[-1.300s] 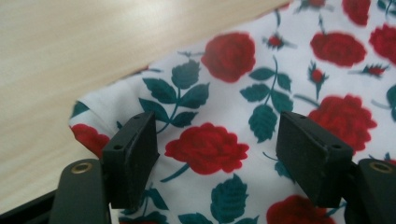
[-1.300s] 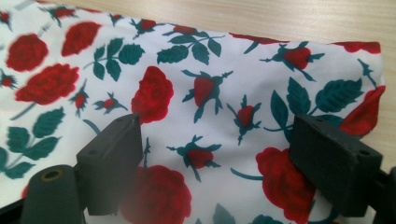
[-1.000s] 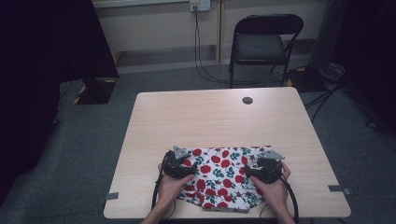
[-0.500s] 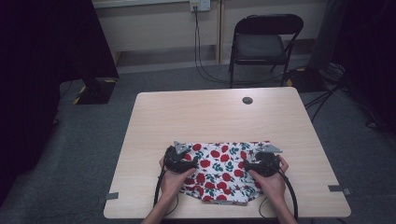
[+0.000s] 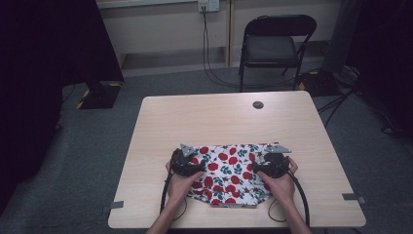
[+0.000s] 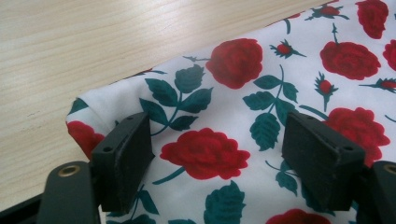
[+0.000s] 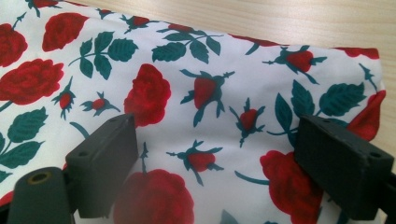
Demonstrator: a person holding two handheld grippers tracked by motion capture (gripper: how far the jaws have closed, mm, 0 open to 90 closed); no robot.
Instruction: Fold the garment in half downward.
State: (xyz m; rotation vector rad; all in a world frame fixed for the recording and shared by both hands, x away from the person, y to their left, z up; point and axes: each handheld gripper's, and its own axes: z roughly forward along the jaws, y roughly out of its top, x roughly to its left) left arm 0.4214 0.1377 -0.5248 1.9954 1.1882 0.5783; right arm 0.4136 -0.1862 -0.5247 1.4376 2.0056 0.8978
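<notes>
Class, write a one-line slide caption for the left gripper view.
Open left gripper poised over the rose-print cloth near its corner on the wooden table.

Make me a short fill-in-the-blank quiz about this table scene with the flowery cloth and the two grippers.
1. The white cloth is printed with red ____ and green leaves.
2. Both the left gripper and the right gripper have their black fingers ____ over the cloth.
3. The small dark round disc lies on the light wooden table near its ____ edge.

Missing words: roses; open; far

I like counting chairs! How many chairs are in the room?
1. A black folding chair stands on the floor beyond the table's far edge, near the wall. Others may hide in the dark sides.
</notes>
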